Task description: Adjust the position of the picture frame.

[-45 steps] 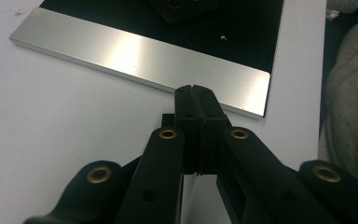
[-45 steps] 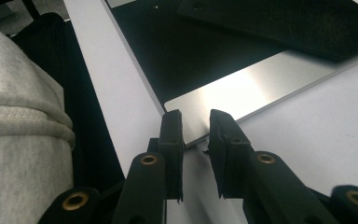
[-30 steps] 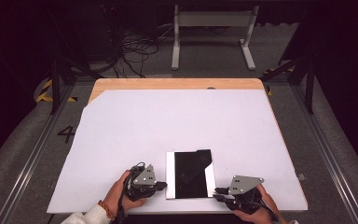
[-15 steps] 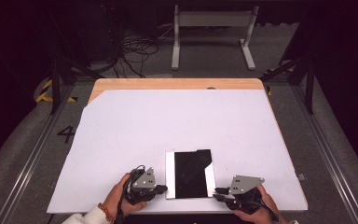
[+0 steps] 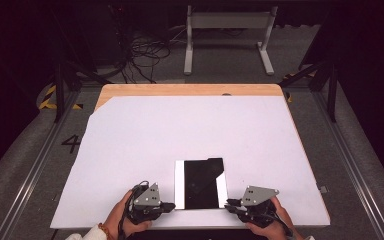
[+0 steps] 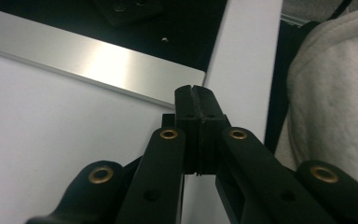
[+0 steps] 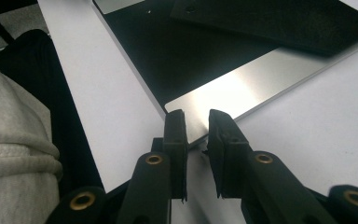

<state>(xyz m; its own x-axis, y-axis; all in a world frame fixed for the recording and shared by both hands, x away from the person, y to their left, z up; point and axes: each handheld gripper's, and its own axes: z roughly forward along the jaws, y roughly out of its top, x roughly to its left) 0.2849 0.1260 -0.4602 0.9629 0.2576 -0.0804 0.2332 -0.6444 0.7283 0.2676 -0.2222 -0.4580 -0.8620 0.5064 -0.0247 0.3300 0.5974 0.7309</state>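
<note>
Plate [image 5: 200, 183], flat and rectangular, black in the middle with a bright silver strip down each long side, lies on our white bench [image 5: 190, 135] near the edge closest to us, between our two hands. From above we see our left gripper [image 5: 170, 205] just beside the plate's near left corner and our right gripper [image 5: 228, 203] at its near right corner. Along the left gripper [image 6: 196, 91], its fingers are pressed together with nothing between them, tips next to the silver corner. On the right gripper [image 7: 196, 116], the fingers stand slightly apart, the plate's silver corner [image 7: 186, 105] at the gap between them, unclamped.
</note>
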